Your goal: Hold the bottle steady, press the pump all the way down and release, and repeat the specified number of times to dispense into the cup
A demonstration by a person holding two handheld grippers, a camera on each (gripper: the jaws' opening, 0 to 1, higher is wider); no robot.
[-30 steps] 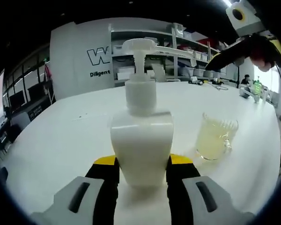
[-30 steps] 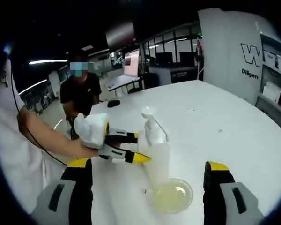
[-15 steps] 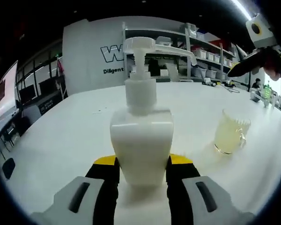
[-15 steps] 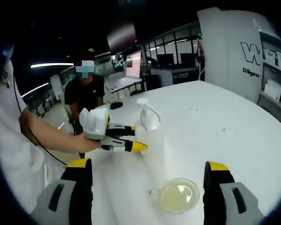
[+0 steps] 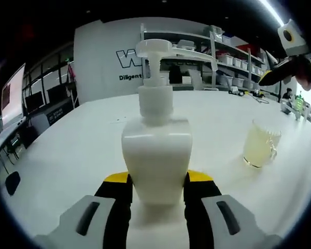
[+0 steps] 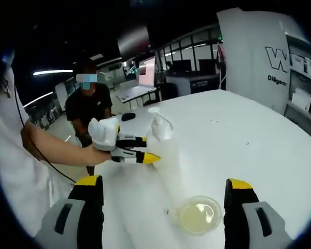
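- Since a second ago, the bottle (image 5: 156,155) and the cup (image 5: 259,149) are sitting farther apart in the left gripper view, and in the right gripper view the bottle (image 6: 166,155) is now standing well back from the cup (image 6: 198,215) instead of right behind it.
- We are clamping the bottle with our left gripper (image 5: 156,194): its yellow-tipped jaws are pressing against both sides of the white body, low down, and the bottle is standing upright on the white surface (image 5: 67,161).
- We are seeing the pump head (image 5: 154,49) fully raised on its stem, with the long spout (image 5: 194,54) pointing to the right, toward the shelves (image 5: 217,57) in the background.
- We are seeing the cup on the surface to the right of the bottle, apart from it, and it is holding pale yellow liquid.
- Our right gripper (image 6: 163,205) is hanging above the surface with its jaws spread wide and nothing between them; the cup is lying below, between the two jaws in that view.
- In the right gripper view, our left gripper (image 6: 125,150) is reaching in from the left on a bare forearm (image 6: 57,150) and is gripping the bottle.
- In the left gripper view, our right gripper (image 5: 293,67) is showing at the upper right edge, well above the cup.
- We are also seeing a person in a dark shirt (image 6: 88,106) standing beyond the surface.
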